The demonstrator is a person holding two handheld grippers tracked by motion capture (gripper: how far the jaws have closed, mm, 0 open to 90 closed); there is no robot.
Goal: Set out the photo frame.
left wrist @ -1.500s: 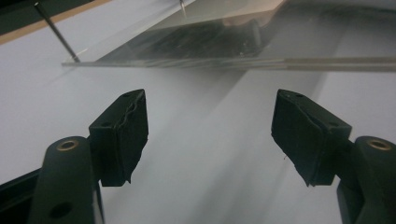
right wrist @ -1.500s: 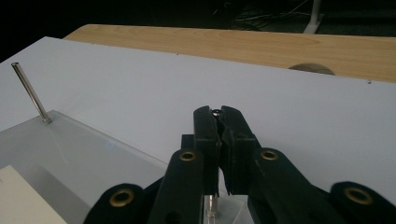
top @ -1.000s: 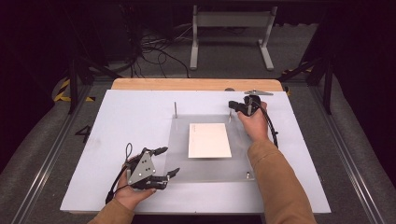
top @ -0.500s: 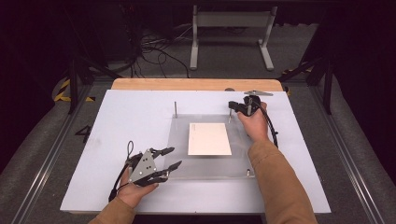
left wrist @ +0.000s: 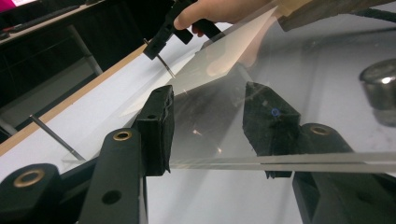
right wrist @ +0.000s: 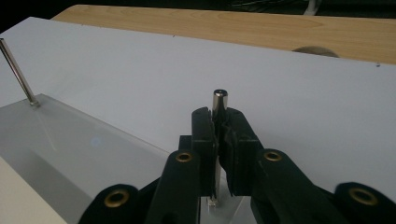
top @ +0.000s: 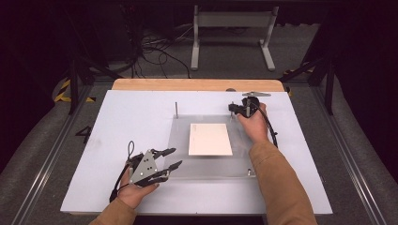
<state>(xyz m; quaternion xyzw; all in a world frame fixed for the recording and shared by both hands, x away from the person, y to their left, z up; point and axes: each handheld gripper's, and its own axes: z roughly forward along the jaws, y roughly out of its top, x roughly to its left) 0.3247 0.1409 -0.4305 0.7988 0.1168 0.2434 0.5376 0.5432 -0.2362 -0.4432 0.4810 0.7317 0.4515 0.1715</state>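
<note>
Clear plastic sheet (top: 211, 164) lies flat on the white board (top: 117, 122) covering the bench, roughly mid-board. A cream paper card (top: 210, 139) sits at the sheet's middle. Thin metal pins stand at the sheet's corners: far-left pin (top: 176, 108) bare and upright, near-right pin (top: 248, 172) short, at the corner by the person's right sleeve (top: 281, 187).

Left hand-held gripper (top: 170, 158) is at the sheet's near-left corner, held low in the left hand (top: 136, 190), grey three-cornered plate on top, cable trailing behind. Its jaws have just been closing, with the sheet's edge between them. In the left gripper view the sheet edge (left wrist: 280, 161) runs across both black pads (left wrist: 156, 130); one pad sits above the sheet, the other shows through it. Whether the pads actually press on the sheet I cannot tell.

Right hand-held gripper (top: 238, 108) is at the sheet's far-right corner, in the right hand (top: 253, 124). It is clenched on the far-right pin (right wrist: 219, 100): right gripper view shows both pads tight against the pin, its round top poking out above them, its base in the sheet corner below.

Wooden bench edge (top: 197, 84) shows beyond the board.
</note>
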